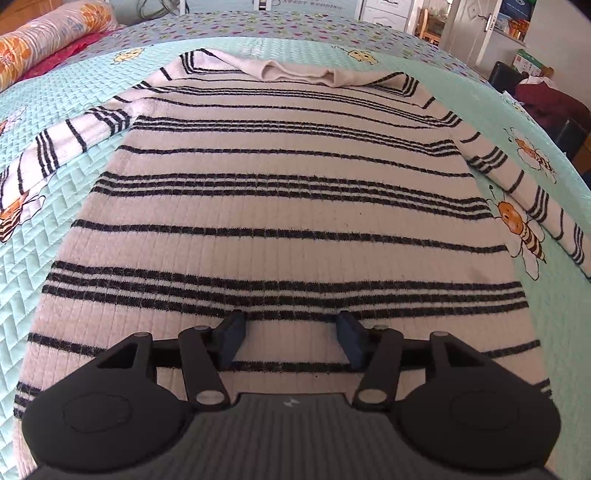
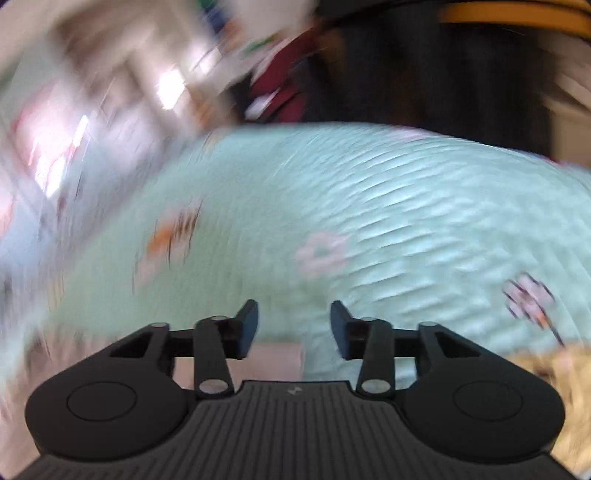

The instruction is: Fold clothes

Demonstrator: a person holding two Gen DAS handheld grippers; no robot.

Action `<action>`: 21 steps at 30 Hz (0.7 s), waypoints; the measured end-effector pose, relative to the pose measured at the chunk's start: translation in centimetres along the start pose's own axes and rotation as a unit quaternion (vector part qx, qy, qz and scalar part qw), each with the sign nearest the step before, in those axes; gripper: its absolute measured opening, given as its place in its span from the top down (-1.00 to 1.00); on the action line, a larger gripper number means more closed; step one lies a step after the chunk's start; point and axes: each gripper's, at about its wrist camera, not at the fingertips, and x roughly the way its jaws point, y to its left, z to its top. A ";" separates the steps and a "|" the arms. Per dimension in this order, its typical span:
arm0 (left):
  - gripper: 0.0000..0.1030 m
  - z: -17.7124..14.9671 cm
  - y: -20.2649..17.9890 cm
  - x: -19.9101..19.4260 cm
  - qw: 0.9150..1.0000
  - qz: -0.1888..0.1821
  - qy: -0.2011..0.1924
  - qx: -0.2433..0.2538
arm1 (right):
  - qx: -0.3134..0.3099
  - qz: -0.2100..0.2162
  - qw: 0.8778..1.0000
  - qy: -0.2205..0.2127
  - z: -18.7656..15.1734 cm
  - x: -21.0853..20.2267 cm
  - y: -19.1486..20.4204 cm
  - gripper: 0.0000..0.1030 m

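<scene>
A white sweater with black stripes (image 1: 288, 206) lies flat on the bed, collar (image 1: 295, 72) at the far end, hem nearest me. Its left sleeve (image 1: 62, 144) stretches out to the left and its right sleeve (image 1: 528, 192) runs down the right side. My left gripper (image 1: 291, 332) is open and empty, just above the sweater's lower part near the hem. My right gripper (image 2: 293, 325) is open and empty over the bare mint quilt (image 2: 406, 206); that view is heavily motion-blurred and the sweater does not show there clearly.
The mint quilted bedspread (image 1: 55, 258) with bee prints covers the bed. A floral pillow (image 1: 48, 33) lies at the far left. A dark red garment (image 1: 546, 99) and dark furniture stand beyond the bed's right edge, with a door (image 1: 476, 29) behind.
</scene>
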 end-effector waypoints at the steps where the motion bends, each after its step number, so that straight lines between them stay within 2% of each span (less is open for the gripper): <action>1: -0.21 0.0 0.0 0.0 1.000 -0.004 0.001 0.001 | -0.012 0.043 0.999 0.011 -1.0 -0.2 1.9 0.10; 3: -0.27 0.1 0.0 0.0 1.000 -0.010 0.004 0.001 | -0.040 0.133 0.990 0.036 -3.1 -0.4 6.0 0.10; 5: -0.30 0.3 0.0 0.1 1.000 -0.012 0.008 -0.003 | -0.067 0.222 0.971 0.061 -5.1 -0.6 10.0 0.10; 6: -0.31 0.4 -0.1 0.1 1.000 -0.013 0.010 -0.005 | -0.062 0.267 0.956 0.101 -6.5 0.5 12.3 0.10; 8: -0.31 0.7 0.2 0.1 1.000 -0.021 0.017 -0.011 | -0.050 0.354 0.916 0.183 -9.4 2.7 17.0 0.10; 9: -0.31 0.9 0.5 0.0 0.999 -0.028 0.022 -0.017 | -0.046 0.381 0.899 0.212 -10.5 3.9 19.0 0.10; 10: -0.31 1.2 0.9 0.0 0.999 -0.038 0.027 -0.024 | -0.050 0.397 0.889 0.221 -11.4 4.8 20.9 0.10; 12: -0.30 1.8 1.8 0.0 0.997 -0.058 0.038 -0.046 | -0.057 0.406 0.884 0.226 -12.7 6.9 24.0 0.10; 15: -0.29 3.1 3.0 0.0 0.993 -0.073 0.043 -0.079 | -0.038 0.394 0.874 0.281 -14.1 12.2 26.3 0.10; 16: -0.27 3.7 3.1 0.0 0.993 -0.069 0.038 -0.083 | -0.052 0.370 0.884 0.282 -14.6 13.7 26.2 0.12; 17: -0.26 4.3 3.3 0.0 0.993 -0.065 0.034 -0.087 | -0.067 0.346 0.893 0.281 -15.1 15.3 26.2 0.89; 18: -0.26 5.0 3.2 0.0 0.994 -0.062 0.026 -0.086 | -0.056 0.352 0.893 0.276 -15.1 15.8 25.4 1.00; 19: -0.26 6.0 3.0 0.0 0.994 -0.063 0.015 -0.085 | -0.043 0.360 0.892 0.270 -15.0 16.3 24.7 1.00; 20: -0.26 7.0 2.8 0.1 0.994 -0.064 0.004 -0.085 | -0.043 0.353 0.900 0.252 -14.6 15.9 24.3 1.00; 21: -0.26 8.0 2.6 0.1 0.994 -0.066 -0.008 -0.084 | -0.071 0.322 0.920 0.211 -14.2 14.9 24.3 1.00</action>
